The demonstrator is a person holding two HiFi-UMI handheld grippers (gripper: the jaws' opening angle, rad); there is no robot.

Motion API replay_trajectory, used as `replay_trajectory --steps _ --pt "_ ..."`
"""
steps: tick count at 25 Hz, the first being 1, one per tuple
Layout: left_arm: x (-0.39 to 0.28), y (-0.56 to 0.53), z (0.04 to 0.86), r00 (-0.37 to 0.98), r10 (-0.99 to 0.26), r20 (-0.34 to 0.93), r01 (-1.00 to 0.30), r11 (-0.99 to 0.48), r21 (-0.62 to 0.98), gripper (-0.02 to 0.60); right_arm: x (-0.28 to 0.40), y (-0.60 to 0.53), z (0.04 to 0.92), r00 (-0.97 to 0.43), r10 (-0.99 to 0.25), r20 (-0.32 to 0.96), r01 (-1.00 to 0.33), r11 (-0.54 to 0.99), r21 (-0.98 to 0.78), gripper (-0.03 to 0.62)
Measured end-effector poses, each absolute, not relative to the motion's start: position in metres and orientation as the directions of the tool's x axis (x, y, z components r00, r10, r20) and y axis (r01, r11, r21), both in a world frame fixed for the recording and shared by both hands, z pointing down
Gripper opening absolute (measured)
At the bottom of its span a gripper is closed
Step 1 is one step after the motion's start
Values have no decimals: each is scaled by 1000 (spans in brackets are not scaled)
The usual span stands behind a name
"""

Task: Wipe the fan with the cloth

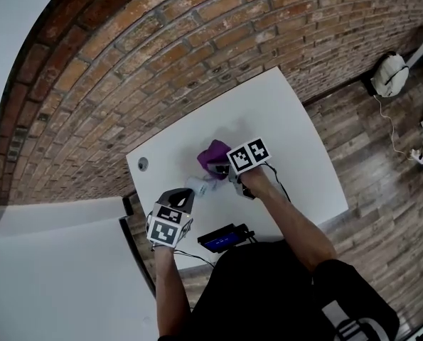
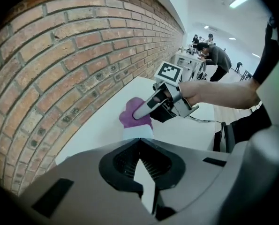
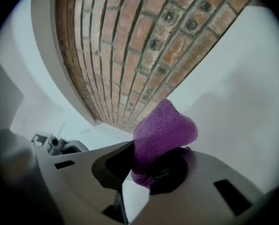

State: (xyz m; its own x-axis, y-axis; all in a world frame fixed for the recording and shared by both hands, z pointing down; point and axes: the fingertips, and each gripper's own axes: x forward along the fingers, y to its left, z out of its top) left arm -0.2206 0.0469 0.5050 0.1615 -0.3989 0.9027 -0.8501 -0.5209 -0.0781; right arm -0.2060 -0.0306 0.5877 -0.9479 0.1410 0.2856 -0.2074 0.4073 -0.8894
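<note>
Right claw (image 3: 140,170) clamped on a fold of purple cloth (image 3: 163,130), tuft bulging past the tips. Left claw (image 2: 139,144) closed on a pale piece, apparently the fan (image 2: 138,132), with the cloth right against its far end. Both held over the white bench (image 1: 282,133), near its left side. Beyond, a brick wall (image 1: 161,62). At the bench's near edge, a black device (image 1: 222,239) with a cable. From the left, right claw lying across the cloth, hiding part of it. Right hand (image 1: 257,183) reaching forward, claw near level. Left forearm (image 1: 170,290) straight ahead, claw tipped steeply down.
</note>
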Motion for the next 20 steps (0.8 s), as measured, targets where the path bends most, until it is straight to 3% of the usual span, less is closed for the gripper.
replay_trajectory --steps 4,7,14,17,18,20 --pt "-222 46 506 160 -410 898 -849 -521 -86 0 -223 -23 558 -991 123 55 -34 164 -986 78" --pt "-221 47 506 158 -406 900 -845 -527 -89 0 -228 -12 571 -993 116 28 -20 68 -997 77" --pt "-219 48 505 164 -406 899 -852 -517 -78 0 -210 -5 645 -880 184 438 -348 378 -858 78" --pt "-218 48 505 168 -411 896 -853 -517 -77 0 -194 -21 647 -782 107 614 -440 603 -666 77" --pt "-219 47 505 166 -415 894 -851 -519 -83 0 -192 -33 636 -779 56 625 -449 646 -618 78" --pt "-221 45 505 165 -422 891 -849 -521 -89 0 -199 -50 595 -862 25 506 -385 617 -686 78"
